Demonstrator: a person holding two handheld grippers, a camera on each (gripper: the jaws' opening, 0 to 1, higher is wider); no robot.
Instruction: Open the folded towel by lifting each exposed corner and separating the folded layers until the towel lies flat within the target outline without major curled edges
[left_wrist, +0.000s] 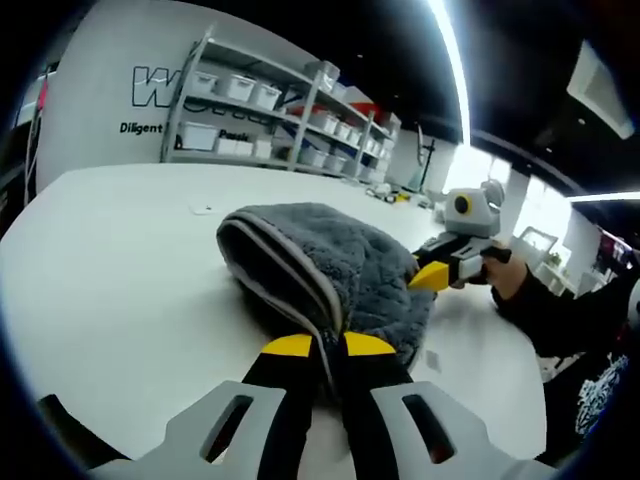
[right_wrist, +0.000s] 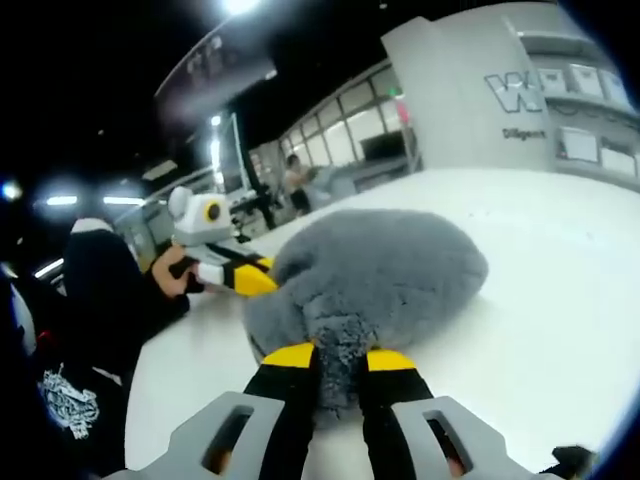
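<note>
L gripper (left_wrist: 330, 345), in the left gripper view: jaws nearly together w/ the towel (left_wrist: 330, 265) hem pinched between the yellow tips, so it is clamped on the towel's near edge. The grey towel lies on the white table (left_wrist: 120, 270), bunched and partly lifted, a folded layer w/ light trim curling up towards the camera. Its bulk runs away from the L tips, towards the far right of that view.

There the R gripper (left_wrist: 432, 275) comes in from the right, held by a hand (left_wrist: 505, 275) in a dark sleeve, its yellow tip touching the towel's far side.

Right gripper view: R gripper (right_wrist: 340, 358) w/ fluffy pile between its yellow tips, so prob. gripping the towel (right_wrist: 375, 275) too, though fuzz hides the actual contact. Towel mounds up ahead of the tips, nowhere near flat. L gripper (right_wrist: 235, 278) meets the towel at its left flank here.

Key relation: the two grippers hold opposite sides, towel stretched between them, long axis roughly gripper to gripper. Neither is nearer; each has its own edge. Next move looks like drawing the hands apart to separate the layers. No target outline is discernible on the table.
</note>
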